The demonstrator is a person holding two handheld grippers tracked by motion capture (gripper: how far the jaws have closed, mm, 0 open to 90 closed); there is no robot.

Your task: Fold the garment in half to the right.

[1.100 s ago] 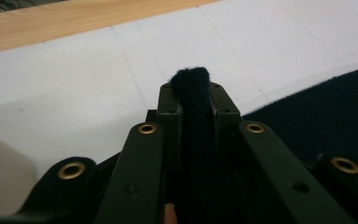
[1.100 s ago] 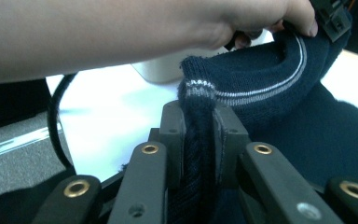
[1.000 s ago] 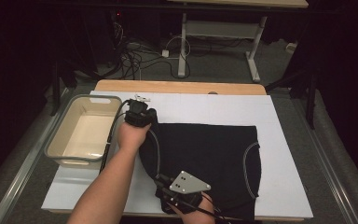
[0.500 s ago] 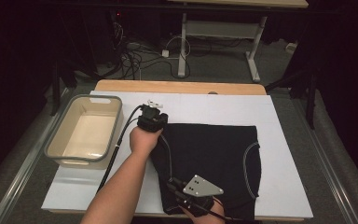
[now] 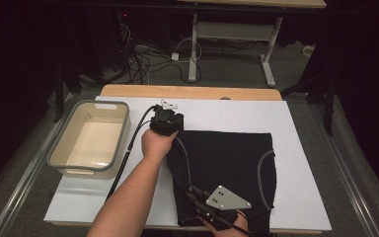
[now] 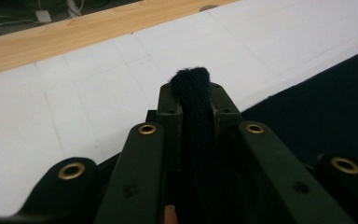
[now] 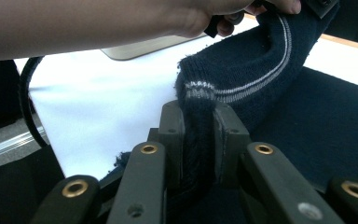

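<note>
Two grippers folding a dark sweater (image 5: pixel 227 173)

Left gripper (image 5: pixel 165 121) at centre and right gripper (image 5: pixel 212 210) at lower centre, jaws clamped on knit; next, probably carry the fold across the bench (image 5: pixel 301 148).

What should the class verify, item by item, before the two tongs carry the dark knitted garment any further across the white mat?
1. Left tongs clamped on the garment: ok.
2. Right tongs clamped on the striped hem: ok.
3. Left edge lifted off the white mat: ok.
4. Garment's right part flat on the mat: ok.
5. Tub apart from the garment: ok.
6. Cable free of the fabric: cannot tell.
</note>
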